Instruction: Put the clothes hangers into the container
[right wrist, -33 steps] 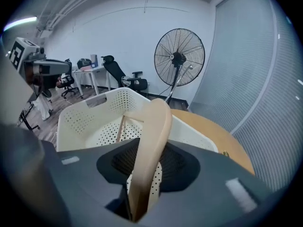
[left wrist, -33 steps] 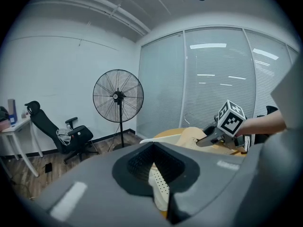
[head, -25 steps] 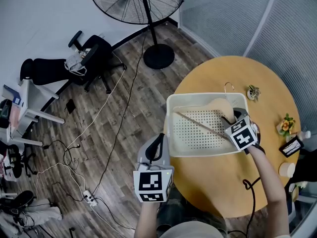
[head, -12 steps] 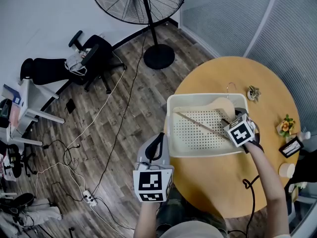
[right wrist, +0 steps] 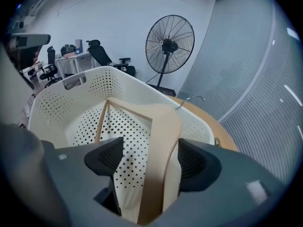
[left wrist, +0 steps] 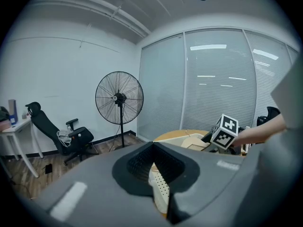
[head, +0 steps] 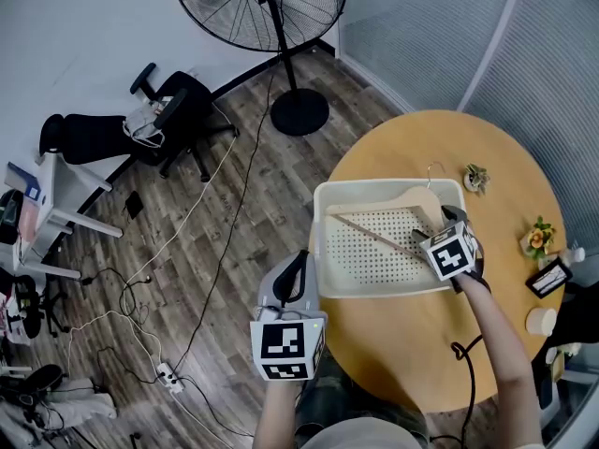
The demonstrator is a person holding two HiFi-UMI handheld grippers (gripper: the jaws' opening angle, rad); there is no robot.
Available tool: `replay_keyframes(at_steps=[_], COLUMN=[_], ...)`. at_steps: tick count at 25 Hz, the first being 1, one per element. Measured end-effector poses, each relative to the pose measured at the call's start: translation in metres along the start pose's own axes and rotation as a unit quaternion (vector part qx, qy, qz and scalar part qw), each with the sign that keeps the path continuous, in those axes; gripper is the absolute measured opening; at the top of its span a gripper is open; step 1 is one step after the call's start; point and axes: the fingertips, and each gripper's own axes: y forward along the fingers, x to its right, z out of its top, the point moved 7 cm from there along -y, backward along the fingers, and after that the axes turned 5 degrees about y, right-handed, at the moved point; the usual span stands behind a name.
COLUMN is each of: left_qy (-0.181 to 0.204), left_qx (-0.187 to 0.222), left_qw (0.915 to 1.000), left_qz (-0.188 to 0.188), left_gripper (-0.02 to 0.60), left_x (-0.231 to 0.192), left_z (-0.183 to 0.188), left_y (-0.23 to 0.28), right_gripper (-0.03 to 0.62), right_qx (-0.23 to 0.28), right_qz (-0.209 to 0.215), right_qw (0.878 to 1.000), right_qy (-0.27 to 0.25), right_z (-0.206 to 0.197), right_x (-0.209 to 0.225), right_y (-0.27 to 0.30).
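A wooden clothes hanger [head: 410, 200] with a metal hook [head: 430, 169] lies tilted inside the white perforated basket [head: 323, 241] on the round wooden table [head: 412, 344]. My right gripper [head: 432, 228] reaches over the basket's right wall. In the right gripper view its jaws stand open around the hanger's arm [right wrist: 161, 141], with a gap on the left side, above the basket's floor [right wrist: 57, 103]. My left gripper [head: 294, 267] hangs off the table's left edge, shut and empty. The left gripper view shows the basket [left wrist: 159, 187] beyond its jaws.
A standing fan [head: 260, 7] and an office chair [head: 168, 101] are on the wood floor, with cables [head: 187, 251] trailing across it. Small plants [head: 479, 176], a cup [head: 541, 320] and a phone [head: 550, 277] sit along the table's right side.
The right gripper and the hanger have shifted slightly left and lower in the basket. The left gripper has not moved.
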Motion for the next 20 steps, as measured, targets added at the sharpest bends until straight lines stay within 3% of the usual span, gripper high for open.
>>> replay_keyframes(at_steps=[9,20], left_qy=[0.013,0.031], left_qx=[0.014,0.057], left_qw=[0.9998,0.9978], left_qz=[0.006,0.010], left_gripper=[0.000,0.000], left_x=[0.001,-0.001], left_z=[0.010,0.043], left_y=[0.000,0.000], right_gripper=[0.377,0.259], right_qx=[0.120,0.266], right_qz=[-0.045,-0.072], right_qw=[0.992,0.958], right_qy=[-0.004,0.080], right_z=[0.024,0.050], right_x=[-0.001,0.012], right_y=[-0.037,-0.118])
